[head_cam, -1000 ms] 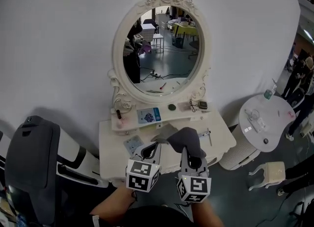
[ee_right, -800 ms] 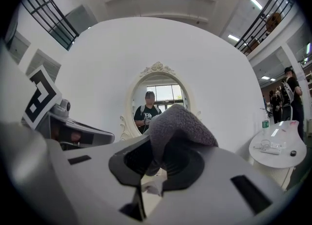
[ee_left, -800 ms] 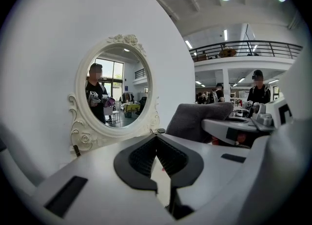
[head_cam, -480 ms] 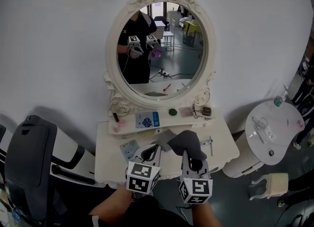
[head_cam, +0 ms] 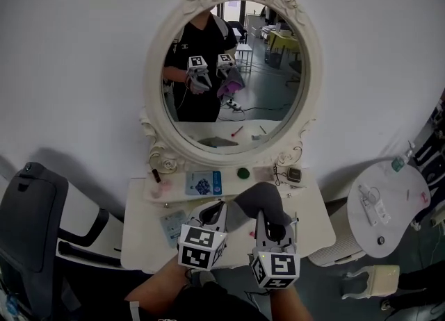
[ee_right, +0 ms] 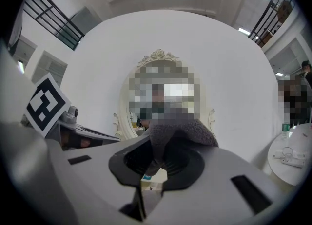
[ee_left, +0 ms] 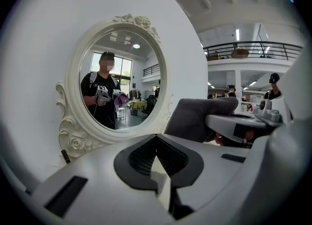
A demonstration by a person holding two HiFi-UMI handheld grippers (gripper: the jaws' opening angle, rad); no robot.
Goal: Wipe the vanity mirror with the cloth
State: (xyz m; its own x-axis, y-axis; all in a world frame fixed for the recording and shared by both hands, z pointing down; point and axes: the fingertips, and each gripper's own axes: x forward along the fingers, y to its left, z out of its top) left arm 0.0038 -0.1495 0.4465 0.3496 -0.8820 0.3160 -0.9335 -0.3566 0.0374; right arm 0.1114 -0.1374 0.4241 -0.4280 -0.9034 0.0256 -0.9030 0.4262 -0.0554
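The oval vanity mirror (head_cam: 233, 76) in a white carved frame stands on a white vanity table (head_cam: 142, 243) against the wall. It also fills the left of the left gripper view as the mirror (ee_left: 122, 80). My right gripper (head_cam: 268, 217) is shut on a grey cloth (head_cam: 261, 201), which bunches up above its jaws; the cloth (ee_right: 178, 129) rises in front of the mirror in the right gripper view. My left gripper (head_cam: 212, 213) is beside it, shut with nothing between its jaws. Both hover over the table, well short of the glass.
On the shelf under the mirror lie a blue packet (head_cam: 203, 183), a green round thing (head_cam: 243, 172), a lipstick (head_cam: 155, 174) and a small clock (head_cam: 293, 174). A black chair (head_cam: 31, 229) stands at left. A round white side table (head_cam: 386, 205) and a stool (head_cam: 368, 281) are at right.
The view has tilted up and closer, so the mirror sits larger and now reflects the person holding both grippers. The grippers stay together over the table with the cloth.
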